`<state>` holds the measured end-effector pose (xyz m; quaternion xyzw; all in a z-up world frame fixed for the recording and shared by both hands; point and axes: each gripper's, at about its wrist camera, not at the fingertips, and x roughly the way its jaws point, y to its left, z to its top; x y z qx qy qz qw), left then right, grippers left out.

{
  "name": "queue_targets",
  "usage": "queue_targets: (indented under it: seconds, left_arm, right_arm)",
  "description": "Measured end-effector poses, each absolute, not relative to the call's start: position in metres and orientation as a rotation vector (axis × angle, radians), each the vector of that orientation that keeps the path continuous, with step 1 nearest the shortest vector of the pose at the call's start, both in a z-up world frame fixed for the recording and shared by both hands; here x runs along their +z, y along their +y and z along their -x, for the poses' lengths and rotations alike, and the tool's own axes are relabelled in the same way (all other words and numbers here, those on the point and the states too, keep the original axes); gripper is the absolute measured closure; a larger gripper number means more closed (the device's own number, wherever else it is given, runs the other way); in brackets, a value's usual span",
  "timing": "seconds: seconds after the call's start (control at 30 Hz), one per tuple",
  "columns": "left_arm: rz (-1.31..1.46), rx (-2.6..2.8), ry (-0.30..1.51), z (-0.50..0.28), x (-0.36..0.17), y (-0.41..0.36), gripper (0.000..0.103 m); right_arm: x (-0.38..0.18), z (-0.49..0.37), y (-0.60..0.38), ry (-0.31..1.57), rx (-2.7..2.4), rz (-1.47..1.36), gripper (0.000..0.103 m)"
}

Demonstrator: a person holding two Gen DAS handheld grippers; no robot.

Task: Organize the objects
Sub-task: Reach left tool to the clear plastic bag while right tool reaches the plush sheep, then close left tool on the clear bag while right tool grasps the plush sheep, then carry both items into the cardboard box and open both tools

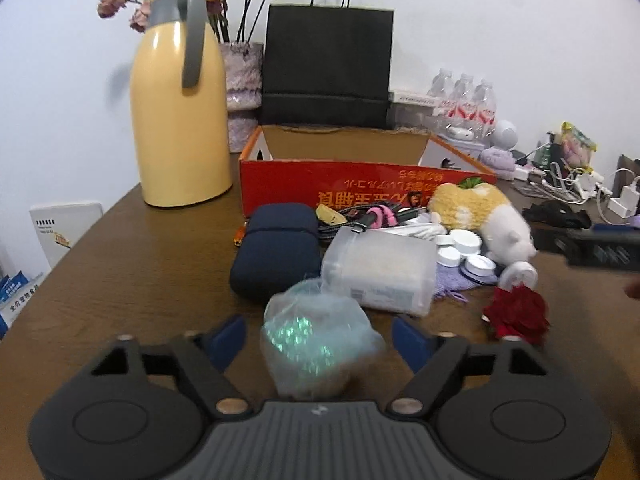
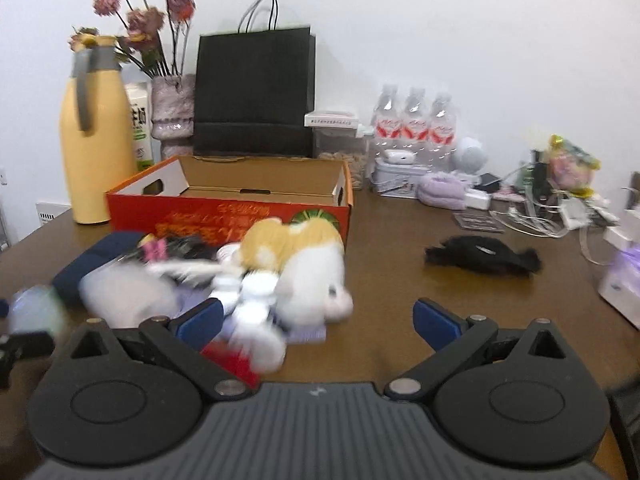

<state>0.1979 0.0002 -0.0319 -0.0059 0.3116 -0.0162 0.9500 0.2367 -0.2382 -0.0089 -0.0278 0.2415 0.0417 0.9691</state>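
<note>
Two grippers hover over the bench [image 1: 120, 248] — left gripper [image 1: 320, 336] spread around a clear bag [image 1: 316, 340], untouched; right gripper [image 2: 320, 318] apart, empty.

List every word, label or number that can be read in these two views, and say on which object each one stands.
No text can be read with certainty.
Orange cardboard box: yellow Chinese characters, upside down, blurred.
Blue packet at the left edge: white Chinese characters, too small.
White carton: dark characters, blurred.
Clear water bottles: red labels, too small.
White flat box: one printed line, too small.
</note>
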Motion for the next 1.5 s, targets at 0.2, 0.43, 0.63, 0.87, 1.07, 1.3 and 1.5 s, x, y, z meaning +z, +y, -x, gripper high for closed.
queue_targets:
  seconds: [0.2, 0.43, 0.63, 0.87, 1.07, 1.3, 1.5]
  left_arm:
    - [0.019, -0.053, 0.635, -0.206, -0.034, 0.004, 0.058]
    - [0.042, -0.068, 0.603, -0.177, -0.022, 0.004, 0.068]
    - [0.032, -0.093, 0.53, -0.126, -0.001, -0.002, 0.068]
    - [0.041, -0.137, 0.566, -0.084, -0.006, -0.017, 0.068]
    - [0.017, -0.149, 0.526, -0.067, -0.001, -0.02, 0.068]
    - [0.036, -0.126, 0.526, -0.09, 0.007, -0.007, 0.068]
    - [0.092, -0.227, 0.506, -0.164, 0.037, 0.012, 0.068]
  right_arm:
    - [-0.033, -0.32, -0.238, 0.62, 0.107, 0.038, 0.048]
    - [-0.026, -0.297, -0.245, 0.558, 0.097, 0.005, 0.055]
    - [0.0, -0.205, -0.253, 0.421, 0.025, 0.031, 0.055]
    - [-0.021, -0.093, -0.239, 0.497, 0.139, -0.065, 0.054]
    - [-0.022, -0.071, -0.233, 0.477, 0.135, -0.006, 0.054]
    - [-0.013, -0.08, -0.238, 0.464, 0.152, -0.042, 0.057]
    - [0.032, -0.118, -0.244, 0.354, 0.182, -0.012, 0.057]
